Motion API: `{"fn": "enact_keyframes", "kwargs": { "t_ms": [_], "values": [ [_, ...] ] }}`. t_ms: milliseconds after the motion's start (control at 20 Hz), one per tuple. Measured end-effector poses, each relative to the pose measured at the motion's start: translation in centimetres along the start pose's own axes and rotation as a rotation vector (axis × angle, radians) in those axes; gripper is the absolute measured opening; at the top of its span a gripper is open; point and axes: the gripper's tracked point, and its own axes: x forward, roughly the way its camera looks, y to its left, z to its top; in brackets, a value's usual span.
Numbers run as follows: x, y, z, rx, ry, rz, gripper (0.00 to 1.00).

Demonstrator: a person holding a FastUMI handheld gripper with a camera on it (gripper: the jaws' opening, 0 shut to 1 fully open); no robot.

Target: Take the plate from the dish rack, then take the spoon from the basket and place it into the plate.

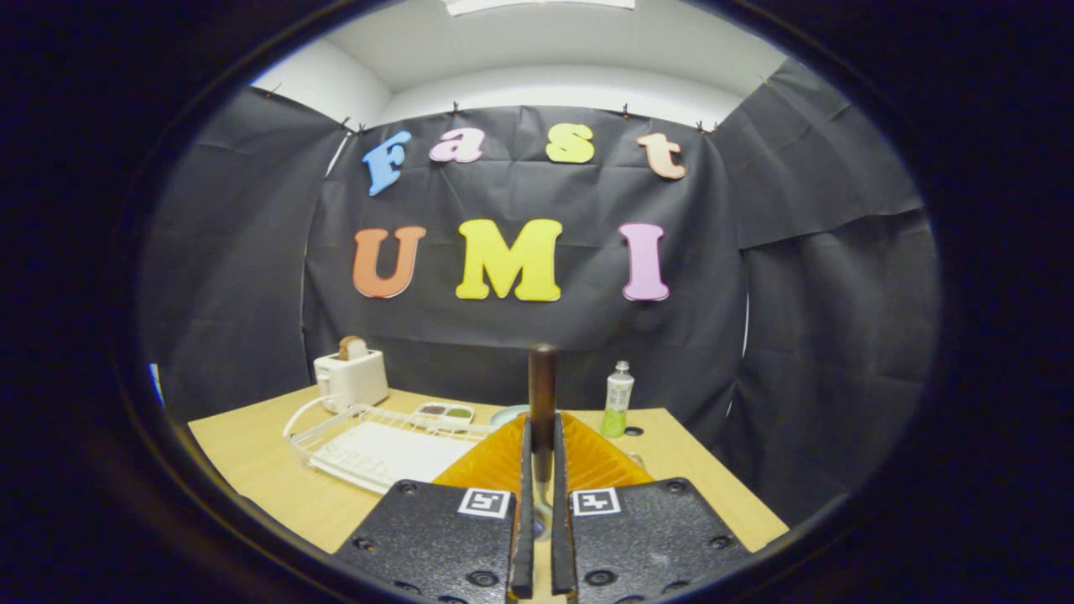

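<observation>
One spoon [542,394], one dish rack [369,445], one toaster [351,377], one bottle [617,399], one two-fingered tool [541,503].

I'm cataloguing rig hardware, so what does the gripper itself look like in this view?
The gripper has two broad black textured plates with dark screws along their edges, each bearing a small square black-and-white marker near its inner top corner. Ahead of the plates its fingers are translucent orange with fine ridges, lined inside by thin black strips.

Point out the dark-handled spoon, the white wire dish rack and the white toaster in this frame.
Dark-handled spoon [542,394]: gripper view, on its upright handle, clamped between the gripper [542,470] fingers.
White wire dish rack [377,449]: gripper view, on its white base tray.
White toaster [352,379]: gripper view, on its front face.
</observation>
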Motion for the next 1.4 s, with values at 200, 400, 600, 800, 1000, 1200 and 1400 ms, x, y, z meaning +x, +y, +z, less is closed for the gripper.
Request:
{"fn": "enact_keyframes", "kwargs": {
  "t_ms": [200,400,600,800,1000,1200,1400],
  "values": [
    [-1.8,4.8,-4.7,-0.054,0.015,0.01,0.13],
    [-3.0,7.1,-7.7,-0.06,-0.001,-0.079,0.13],
    [-2.6,9.2,-9.8,0.011,0.031,-0.063,0.14],
    [-1.4,9.4,-9.2,0.018,0.005,-0.074,0.14],
    [0.2,8.9,-10.0,0.016,0.026,-0.098,0.15],
    [1.4,8.2,-11.1,0.035,0.073,-0.114,0.16],
    [1.3,7.8,-11.0,0.032,0.071,-0.108,0.18]
  ]
}}
